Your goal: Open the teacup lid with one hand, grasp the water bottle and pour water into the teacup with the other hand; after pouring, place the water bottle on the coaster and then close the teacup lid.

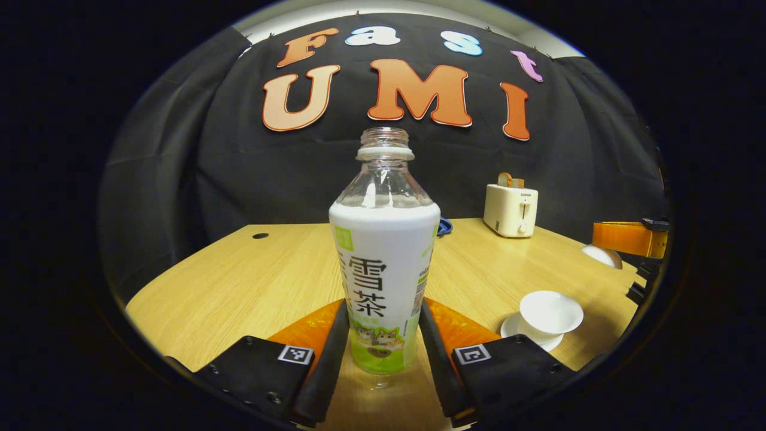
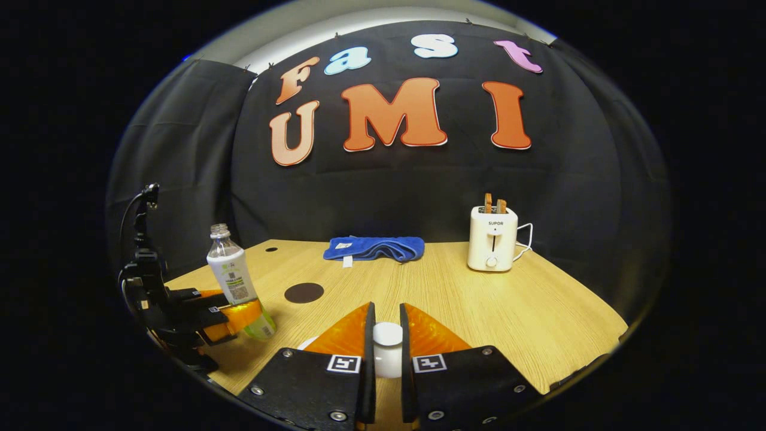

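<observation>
The left tool (image 1: 383, 335) pointed level and forward, its two fingers (image 1: 326, 353) pressed against opposite sides of the water bottle (image 1: 383, 269), gripping it low on the body. The right tool (image 2: 387, 353) also lay level, low over the tabletop (image 2: 538, 311), with its fingers (image 2: 368, 353) drawn close and clamped on the white lid knob (image 2: 387, 344).

From my right gripper view, the coaster (image 2: 303, 293) lies on the table (image 2: 538, 311) at ten o'clock, towel (image 2: 374, 248) at twelve behind it, toaster (image 2: 492, 238) at one.

Teacup lid (image 2: 387, 349) mostly behind gripper fingers (image 2: 366, 353)
</observation>
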{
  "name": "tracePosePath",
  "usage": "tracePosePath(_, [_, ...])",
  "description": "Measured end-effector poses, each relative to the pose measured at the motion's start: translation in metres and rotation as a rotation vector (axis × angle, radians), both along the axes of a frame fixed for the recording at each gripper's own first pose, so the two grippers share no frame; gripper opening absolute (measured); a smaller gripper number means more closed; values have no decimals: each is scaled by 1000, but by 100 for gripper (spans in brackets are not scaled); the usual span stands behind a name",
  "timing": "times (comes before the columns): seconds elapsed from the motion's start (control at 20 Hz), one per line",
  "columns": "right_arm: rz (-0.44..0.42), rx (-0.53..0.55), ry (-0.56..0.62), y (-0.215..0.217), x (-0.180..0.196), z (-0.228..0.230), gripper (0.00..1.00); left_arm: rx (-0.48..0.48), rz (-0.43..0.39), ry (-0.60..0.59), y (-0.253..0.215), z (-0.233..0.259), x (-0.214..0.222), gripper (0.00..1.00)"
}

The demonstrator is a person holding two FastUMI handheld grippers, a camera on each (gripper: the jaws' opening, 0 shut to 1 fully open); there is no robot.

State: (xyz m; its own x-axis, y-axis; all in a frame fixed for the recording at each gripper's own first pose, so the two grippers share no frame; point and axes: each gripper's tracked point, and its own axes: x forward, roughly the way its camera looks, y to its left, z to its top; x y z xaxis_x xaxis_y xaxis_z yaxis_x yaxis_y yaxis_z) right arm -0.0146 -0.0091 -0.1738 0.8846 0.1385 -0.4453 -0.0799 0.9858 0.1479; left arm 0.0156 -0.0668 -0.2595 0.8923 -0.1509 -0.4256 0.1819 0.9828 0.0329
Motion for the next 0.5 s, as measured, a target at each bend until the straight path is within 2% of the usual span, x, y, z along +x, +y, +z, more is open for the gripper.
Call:
tracePosePath(0.15, [-19,5,-13,-10,0,6,17,80,-3,-13,6,5,3,70])
tracePosePath(0.5, [-44,-25,-40,-29,-4,13,17,448,-102,-53,5,1,-2,70])
